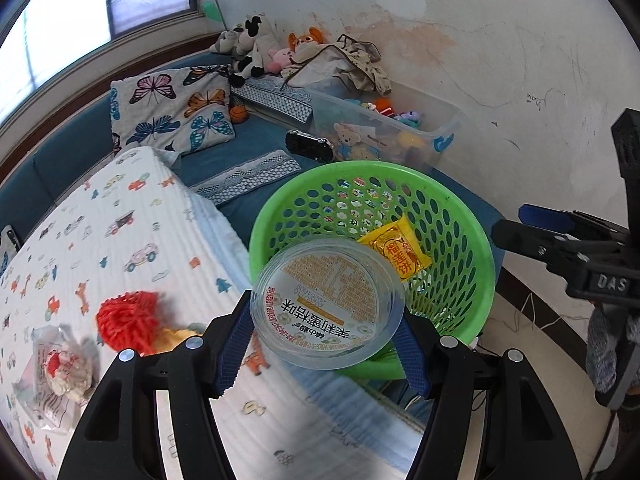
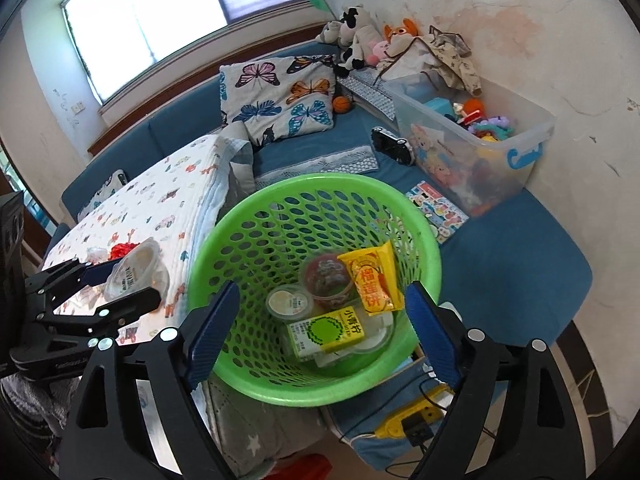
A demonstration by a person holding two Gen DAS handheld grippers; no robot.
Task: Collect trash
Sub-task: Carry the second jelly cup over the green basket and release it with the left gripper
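My left gripper (image 1: 326, 344) is shut on a clear plastic cup (image 1: 326, 304) with an orange printed label, held at the near left rim of the green basket (image 1: 472, 216). The right wrist view shows that cup (image 2: 136, 270) in the left gripper (image 2: 120, 284) left of the basket (image 2: 248, 216). My right gripper (image 2: 320, 332) is open and empty above the basket's near rim. In the basket lie a yellow snack packet (image 2: 374, 276), a green drink carton (image 2: 326, 332), a small cup (image 2: 290, 302) and a red tub (image 2: 326, 276).
A red mesh ball (image 1: 128, 320) and a crumpled clear wrapper (image 1: 56, 372) lie on the car-print quilt (image 1: 120, 240). A clear toy bin (image 2: 480, 140), a butterfly pillow (image 2: 280, 96) and plush toys (image 2: 360, 40) sit on the blue sofa. A yellow power strip (image 2: 412, 420) lies below.
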